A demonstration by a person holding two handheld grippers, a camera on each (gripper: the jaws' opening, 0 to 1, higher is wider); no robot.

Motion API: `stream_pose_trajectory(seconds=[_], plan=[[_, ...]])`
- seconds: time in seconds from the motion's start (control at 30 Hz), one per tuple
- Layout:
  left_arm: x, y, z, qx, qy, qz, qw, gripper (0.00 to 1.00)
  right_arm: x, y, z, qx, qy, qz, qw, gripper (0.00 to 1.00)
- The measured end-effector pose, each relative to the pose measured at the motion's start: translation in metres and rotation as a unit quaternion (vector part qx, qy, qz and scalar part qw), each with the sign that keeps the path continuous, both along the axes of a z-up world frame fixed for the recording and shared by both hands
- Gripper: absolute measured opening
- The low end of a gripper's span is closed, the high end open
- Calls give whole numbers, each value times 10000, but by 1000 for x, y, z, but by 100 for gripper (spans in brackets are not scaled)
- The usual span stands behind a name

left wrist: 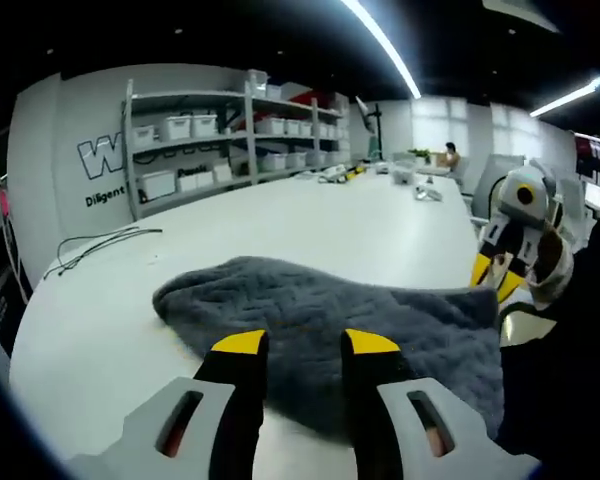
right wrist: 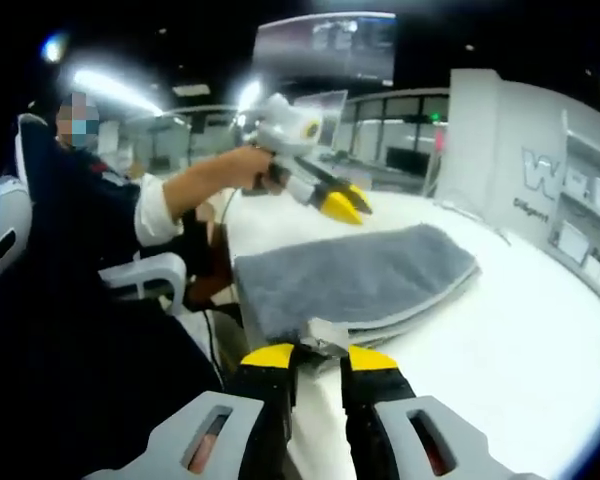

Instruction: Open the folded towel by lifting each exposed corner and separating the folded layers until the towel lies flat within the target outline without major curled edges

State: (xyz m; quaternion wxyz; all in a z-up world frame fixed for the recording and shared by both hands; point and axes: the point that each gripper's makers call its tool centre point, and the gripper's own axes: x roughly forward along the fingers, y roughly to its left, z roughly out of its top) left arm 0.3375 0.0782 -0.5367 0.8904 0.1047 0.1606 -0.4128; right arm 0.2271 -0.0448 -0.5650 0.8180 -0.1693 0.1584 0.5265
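While my right gripper [right wrist: 318, 358] pinches the grey towel's [right wrist: 355, 275] near corner on the white table [right wrist: 500, 340], my left gripper [left wrist: 305, 343] hovers narrowly parted above it.

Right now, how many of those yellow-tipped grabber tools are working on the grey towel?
2. The right gripper pinches the near corner of the towel. The left gripper hovers above the towel's far side, held in a person's hand.

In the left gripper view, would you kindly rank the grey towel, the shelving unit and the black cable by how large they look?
1. grey towel, largest, though nearest the camera.
2. shelving unit, smaller because it stands far off.
3. black cable, a thin line on the table.
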Motion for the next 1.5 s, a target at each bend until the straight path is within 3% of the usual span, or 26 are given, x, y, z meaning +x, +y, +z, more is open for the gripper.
stream_pose_trajectory(seconds=[0.17, 0.27, 0.5, 0.93, 1.17, 1.23, 1.5], plan=[[-15, -19, -2, -81, 117, -398, 9991, 31, 1, 0, 3, -30, -170, -4, 9999, 9], [-26, -30, -4, -394, 418, -607, 9965, 33, 2, 0, 4, 11, -199, -15, 9998, 8], [-56, -48, -4, -434, 433, -961, 9935, 35, 3, 3, 8, 170, -193, -34, 9997, 0], [-110, -89, -4, -525, 412, -1537, 9859, 37, 3, 11, 14, 353, -280, 19, 9990, 0], [-112, -94, -10, -690, 395, -1450, 9862, 35, 4, 14, 19, 476, -312, -38, 9984, 0], [-112, -96, -6, -774, 193, -1386, 9871, 33, 5, 16, 21, 521, -309, -47, 9981, 0], [-111, -95, -8, -1057, 193, -1055, 9886, 30, 7, 20, 25, 551, -474, -75, 9973, 0]])
